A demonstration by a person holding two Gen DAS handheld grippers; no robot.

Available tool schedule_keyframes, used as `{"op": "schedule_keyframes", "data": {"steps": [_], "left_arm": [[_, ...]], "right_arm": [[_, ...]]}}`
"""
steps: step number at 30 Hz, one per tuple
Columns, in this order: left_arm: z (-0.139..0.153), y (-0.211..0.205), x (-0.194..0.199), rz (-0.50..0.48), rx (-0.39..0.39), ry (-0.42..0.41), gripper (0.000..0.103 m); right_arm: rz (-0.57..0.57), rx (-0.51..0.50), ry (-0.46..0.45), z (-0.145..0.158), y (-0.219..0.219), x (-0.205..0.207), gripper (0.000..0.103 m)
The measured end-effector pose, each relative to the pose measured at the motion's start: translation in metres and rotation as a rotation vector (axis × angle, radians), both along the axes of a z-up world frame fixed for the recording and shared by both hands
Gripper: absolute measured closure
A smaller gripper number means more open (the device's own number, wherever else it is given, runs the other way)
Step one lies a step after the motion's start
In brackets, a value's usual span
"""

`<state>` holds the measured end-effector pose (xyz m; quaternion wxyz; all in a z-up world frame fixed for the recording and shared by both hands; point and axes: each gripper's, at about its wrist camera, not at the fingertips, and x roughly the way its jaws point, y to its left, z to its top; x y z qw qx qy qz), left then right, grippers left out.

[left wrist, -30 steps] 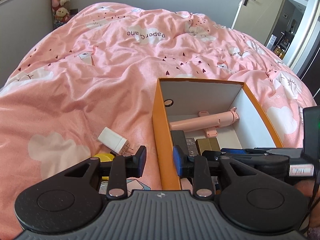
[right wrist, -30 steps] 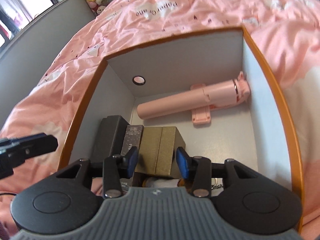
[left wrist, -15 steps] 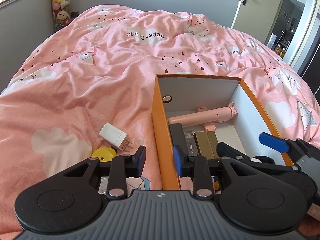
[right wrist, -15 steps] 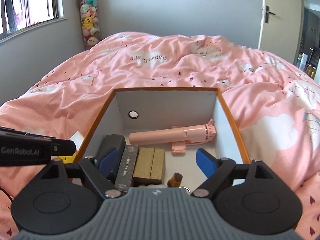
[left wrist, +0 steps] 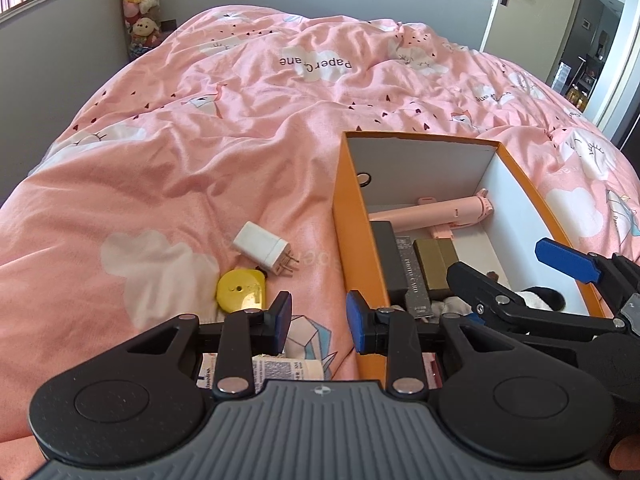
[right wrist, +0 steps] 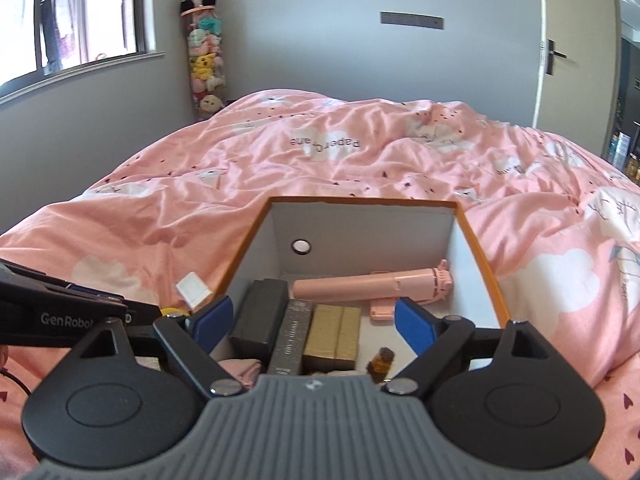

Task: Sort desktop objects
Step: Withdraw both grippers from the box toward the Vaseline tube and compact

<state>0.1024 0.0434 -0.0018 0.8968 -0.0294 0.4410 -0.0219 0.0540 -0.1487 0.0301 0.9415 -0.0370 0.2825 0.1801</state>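
We hold the right gripper (right wrist: pixel 310 320) above the near end of the orange box (right wrist: pixel 478 248), its fingers spread wide and empty, so it looks free for another item. The left gripper (left wrist: pixel 318 318) hovers low at the box's left wall, its fingers at a narrow gap with nothing between them; 1 fingertip sits outside the wall and 1 over it.

Inside the box, the pink selfie stick (right wrist: pixel 360 286) lies crosswise near the far wall. Nearer us, a black box (right wrist: pixel 262 314), a dark slim carton (right wrist: pixel 292 336) and a gold box (right wrist: pixel 334 332) lie packed side by side, probably to save room. A small brown bottle (right wrist: pixel 382 360) stands at lower centre.

Left of the box in the left wrist view, 2 items wait on the pink duvet (left wrist: pixel 240 128): a white charger plug (left wrist: pixel 264 250) and, just below it, a yellow tape measure (left wrist: pixel 240 292). A printed packet (left wrist: pixel 276 368) lies under the left fingers. We judge that the box wall would block a sideways carry.
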Motion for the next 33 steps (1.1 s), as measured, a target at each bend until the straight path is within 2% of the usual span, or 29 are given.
{"op": "schedule_keyframes", "data": {"steps": [7,10,13,15,19,23,33], "left_arm": [[0.001,0.026,-0.013,0.017,0.029,-0.004,0.069],[0.000,0.042,-0.018,0.023,0.034,0.006,0.069],[-0.004,0.058,-0.021,0.031,0.023,0.019,0.069],[-0.007,0.067,-0.021,0.023,0.010,0.039,0.069],[-0.014,0.081,-0.020,0.010,-0.018,0.088,0.069],[-0.026,0.090,-0.017,-0.020,-0.052,0.147,0.049],[-0.070,0.098,0.001,-0.003,-0.063,0.248,0.046]], "right_arm": [[0.067,0.015,0.008,0.000,0.009,0.004,0.015],[0.110,0.032,0.042,0.000,0.012,0.010,0.021],[0.151,0.047,0.064,0.003,0.018,0.015,0.031],[0.181,0.052,0.076,0.005,0.024,0.018,0.041],[0.247,0.059,0.110,0.007,0.037,0.023,0.052],[0.298,0.033,0.128,0.006,0.053,0.024,0.063],[0.379,-0.001,0.167,-0.001,0.078,0.028,0.063]]}}
